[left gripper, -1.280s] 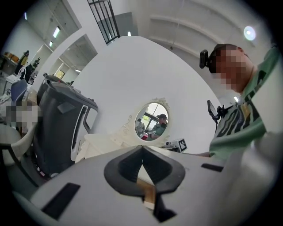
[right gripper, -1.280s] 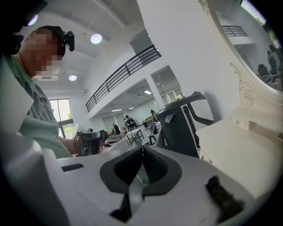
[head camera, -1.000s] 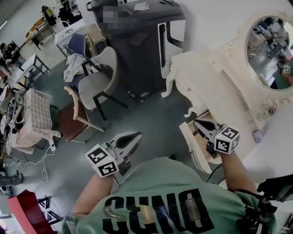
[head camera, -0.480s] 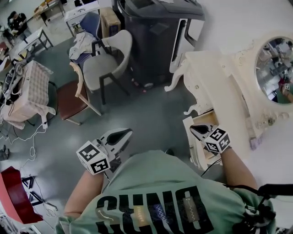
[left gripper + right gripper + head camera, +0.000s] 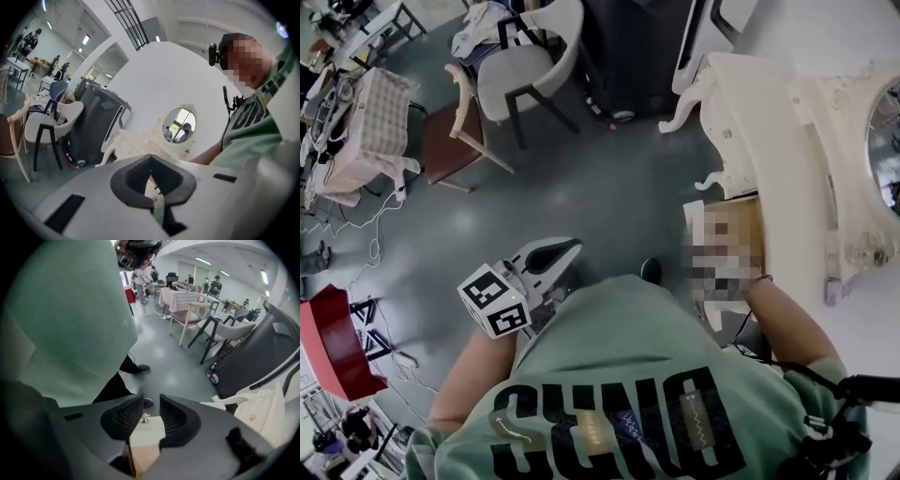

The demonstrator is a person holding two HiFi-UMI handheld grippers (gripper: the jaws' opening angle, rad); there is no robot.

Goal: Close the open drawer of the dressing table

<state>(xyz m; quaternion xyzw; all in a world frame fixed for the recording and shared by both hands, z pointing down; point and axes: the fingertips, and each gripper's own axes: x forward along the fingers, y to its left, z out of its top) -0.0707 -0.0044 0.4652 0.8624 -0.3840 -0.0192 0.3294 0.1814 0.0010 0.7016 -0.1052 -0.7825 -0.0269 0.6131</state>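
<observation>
1. Two grippers logged, head view read left to right. Against the frame a second back, the camera has tipped further down. The wooden-framed chair with a dark red seat (image 5: pixel 445 141) and the pale shell chair on black legs (image 5: pixel 520 66) now sit near the top edge. The oval wall mirror (image 5: pixel 886 141) has slid to the right edge.
2. Left gripper (image 5: pixel 567 251): over the grey floor, just beside the person's green printed shirt (image 5: pixel 619 375) and well apart from the drawer. It holds much the same spot in the picture as before. In the left gripper view the jaw tips meet; clenched, nothing in them.
3. Open cream-fronted drawer with a wood-coloured inside (image 5: pixel 710 317): pulled out of the cream carved dressing table (image 5: pixel 769 122), towards the person, as it was earlier. A mosaic patch covers most of its inside in the head view, so its contents cannot be told. The right gripper view shows only a small strip of plain wood-coloured interior.
4. Right gripper (image 5: pixel 151 404): a second ago its marker cube showed above the drawer. Now the patch lies over that place and only the forearm (image 5: pixel 787 319) shows, leading into it. The right gripper view looks steeply down on the drawer front. The jaws have just been opening and stand apart. The front's cream edge and its small brass-coloured knob (image 5: pixel 145 417) show in the gap; released, gripping nothing.
</observation>
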